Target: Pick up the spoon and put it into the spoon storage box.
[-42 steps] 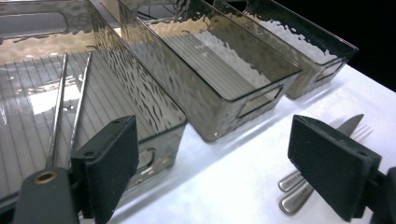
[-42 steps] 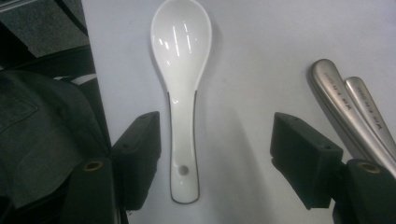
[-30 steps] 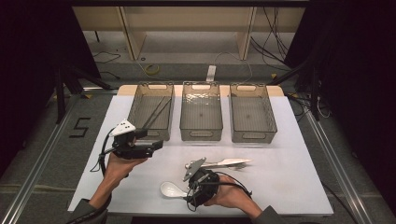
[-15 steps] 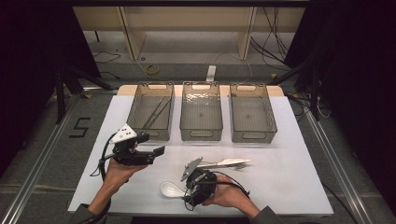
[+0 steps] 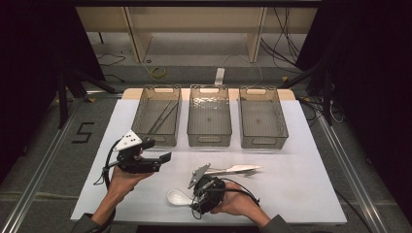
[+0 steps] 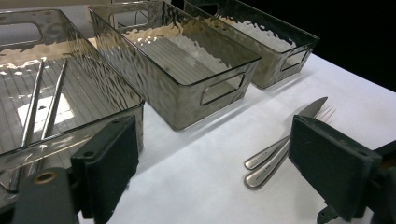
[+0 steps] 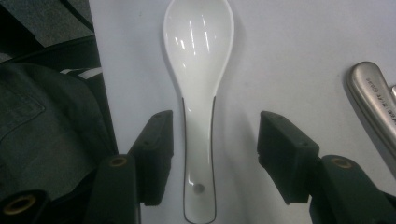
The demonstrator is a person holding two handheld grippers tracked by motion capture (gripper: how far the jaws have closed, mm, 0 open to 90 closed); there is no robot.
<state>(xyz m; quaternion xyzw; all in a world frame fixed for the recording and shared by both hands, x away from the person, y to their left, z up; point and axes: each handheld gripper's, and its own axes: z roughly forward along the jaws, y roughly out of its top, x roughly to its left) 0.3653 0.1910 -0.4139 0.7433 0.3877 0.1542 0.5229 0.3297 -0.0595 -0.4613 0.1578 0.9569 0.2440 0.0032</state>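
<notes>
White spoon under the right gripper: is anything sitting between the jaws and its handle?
Nothing visible does. In the right gripper view the white spoon lies flat on the white table cover, its handle between the right gripper jaws, which have just been closing and stand apart from it. The metal cutlery handles lie off to one side.

Three bins (image 5: 209,141) stand side by side at the back; chopsticks (image 5: 160,118) lie in the left one; knife and fork (image 5: 233,170) in front, soup spoon (image 5: 178,197) nearer still.
</notes>
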